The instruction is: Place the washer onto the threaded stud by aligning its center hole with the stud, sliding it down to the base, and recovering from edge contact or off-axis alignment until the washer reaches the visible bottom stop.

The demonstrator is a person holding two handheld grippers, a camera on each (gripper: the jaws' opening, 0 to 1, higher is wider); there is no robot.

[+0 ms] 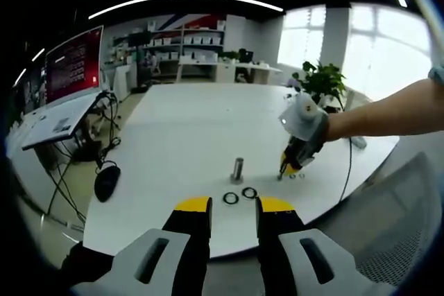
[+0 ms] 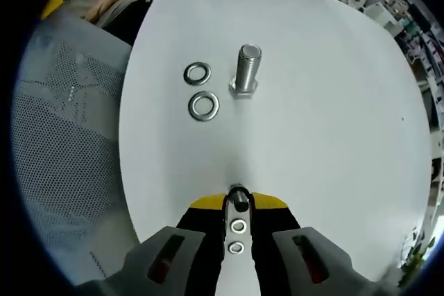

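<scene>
On the white table (image 2: pixel 333 136), the threaded stud (image 2: pixel 247 68) stands upright on its hex base, long axis vertical. Two washers (image 2: pixel 203 105) lie flat just beside the stud's base, apart from it and from each other; neither is on the stud.

Right gripper (image 2: pixel 238 207): tips low at the table near its edge, jaws drawn close around something small and dark; two small rings (image 2: pixel 238 226) sit between the jaws just behind the tips. Whether it has a firm grip cannot be told. The stud lies straight ahead of it, the washers ahead and slightly left.

Left gripper (image 1: pixel 232 206): jaws parted by a modest gap, holding nothing, hovering off the table edge with the washers directly ahead.

Judgement: the left gripper is nearer the loose washers.
</scene>
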